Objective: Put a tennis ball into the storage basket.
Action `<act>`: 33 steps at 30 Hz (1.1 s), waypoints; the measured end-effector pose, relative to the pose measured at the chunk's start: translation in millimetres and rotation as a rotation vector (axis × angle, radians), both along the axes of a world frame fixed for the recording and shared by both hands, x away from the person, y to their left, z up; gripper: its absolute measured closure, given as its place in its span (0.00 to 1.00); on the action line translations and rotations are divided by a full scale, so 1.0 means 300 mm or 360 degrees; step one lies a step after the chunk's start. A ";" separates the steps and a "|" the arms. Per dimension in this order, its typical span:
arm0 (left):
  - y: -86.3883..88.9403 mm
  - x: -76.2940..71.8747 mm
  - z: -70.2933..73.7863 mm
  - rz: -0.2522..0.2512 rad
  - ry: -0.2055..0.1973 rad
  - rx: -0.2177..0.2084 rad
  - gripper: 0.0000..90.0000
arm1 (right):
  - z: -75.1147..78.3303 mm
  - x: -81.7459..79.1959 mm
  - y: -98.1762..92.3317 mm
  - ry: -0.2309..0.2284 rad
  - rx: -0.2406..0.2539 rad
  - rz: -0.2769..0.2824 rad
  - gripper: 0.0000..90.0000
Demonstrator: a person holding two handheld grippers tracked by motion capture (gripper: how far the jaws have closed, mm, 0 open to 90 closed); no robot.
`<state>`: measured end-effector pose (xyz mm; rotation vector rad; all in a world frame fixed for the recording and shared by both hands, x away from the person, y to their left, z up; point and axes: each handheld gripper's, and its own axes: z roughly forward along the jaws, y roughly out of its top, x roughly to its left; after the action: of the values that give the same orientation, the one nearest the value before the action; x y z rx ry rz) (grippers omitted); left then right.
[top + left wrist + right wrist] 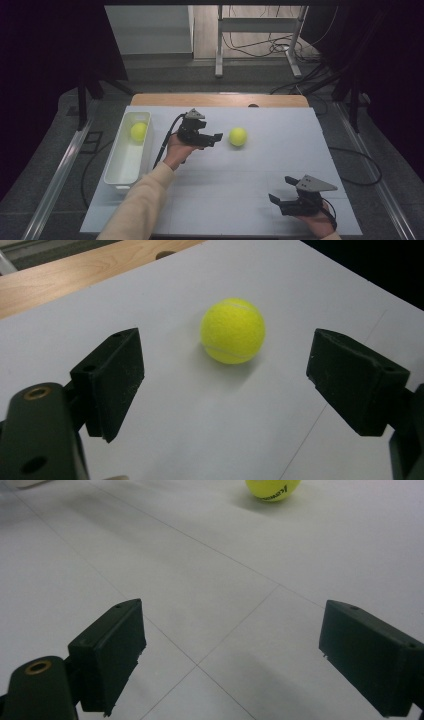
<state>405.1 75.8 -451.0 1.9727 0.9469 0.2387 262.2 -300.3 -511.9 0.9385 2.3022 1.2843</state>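
Note:
A yellow tennis ball (238, 136) lies on the white table top near its middle. My left gripper (214, 139) hovers just left of it, pointing at it, jaws open and empty. In the left gripper view the ball (232, 331) sits a short way ahead of the gripper (225, 385), between the lines of the two jaws but beyond their tips. A second tennis ball (138, 131) rests in the white bin (118, 167) at the left. My right gripper (280, 191) sits low at the near right, open and empty; its view (230, 655) shows the ball (273, 489) far ahead.
The white bin stands lengthwise along the table's left edge. A wooden strip (220, 100) runs along the far edge. Beyond it are a metal desk frame (258, 30) and loose cables on the floor.

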 end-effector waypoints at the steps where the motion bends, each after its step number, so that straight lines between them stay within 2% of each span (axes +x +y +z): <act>1: -0.002 0.003 -0.001 0.0001 0.0002 -0.0001 0.18 | 0.000 0.000 0.000 0.0000 -0.0001 0.0000 0.13; 15: -0.033 0.034 -0.015 -0.0010 0.0028 0.0002 0.18 | -0.001 0.001 0.001 0.0001 -0.0004 0.0000 0.13; 33: -0.106 0.077 -0.049 -0.0042 0.0057 0.0074 0.16 | -0.001 0.001 0.000 0.0005 0.0004 0.0002 0.13</act>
<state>428.1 44.0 -465.8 2.0368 0.9456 0.2127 262.6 -300.2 -512.3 0.9407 2.3041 1.2873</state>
